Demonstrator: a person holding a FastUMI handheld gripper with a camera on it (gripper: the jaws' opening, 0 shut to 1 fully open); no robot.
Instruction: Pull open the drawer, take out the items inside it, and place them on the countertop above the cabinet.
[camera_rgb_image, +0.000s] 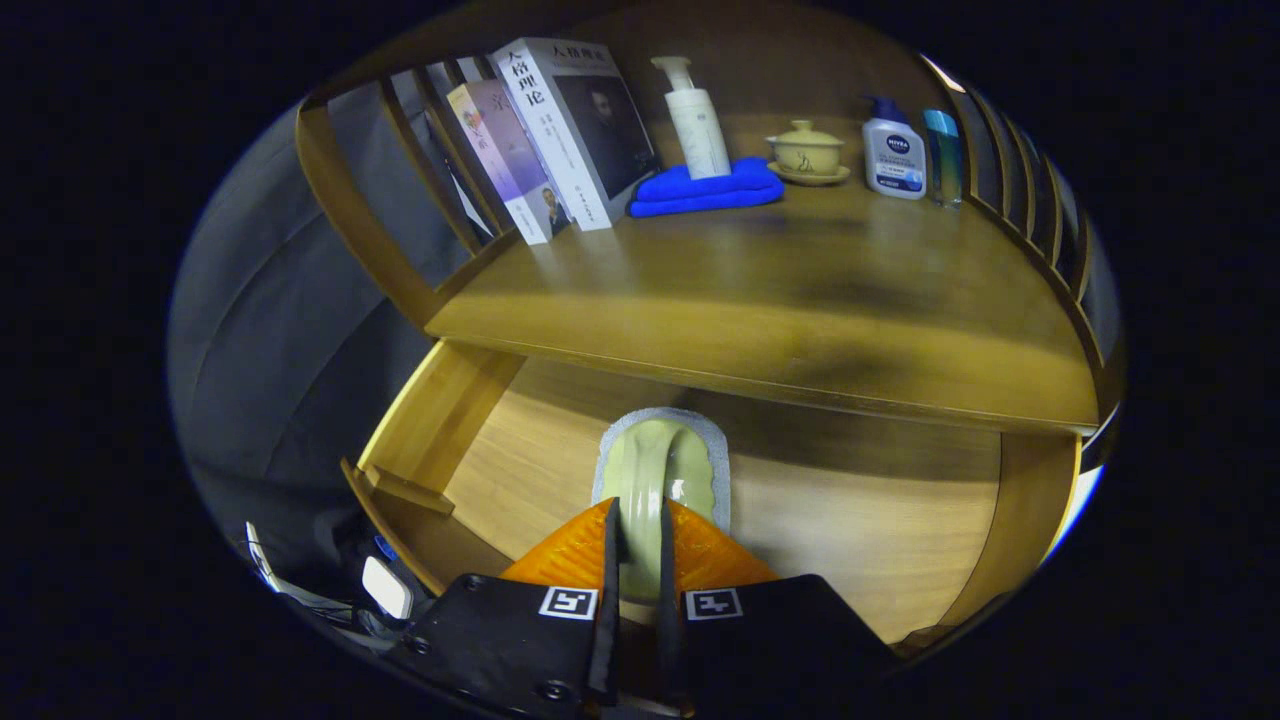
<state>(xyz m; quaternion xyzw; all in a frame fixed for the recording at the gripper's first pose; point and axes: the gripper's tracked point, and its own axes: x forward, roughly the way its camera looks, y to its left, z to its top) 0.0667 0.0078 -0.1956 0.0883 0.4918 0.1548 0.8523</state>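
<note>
Claw (638, 535) with black blocky mounts, square black-and-white markers, round screws near base

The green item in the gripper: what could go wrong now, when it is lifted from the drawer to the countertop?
1. The gripper pinches only the thin near edge of the green item, so it may slip or tilt.
2. The countertop overhangs the open drawer; lifting straight up could knock the item against its front edge.
3. The books, blue cloth and bottles stand at the back, so setting down near the front seems safer.
</note>
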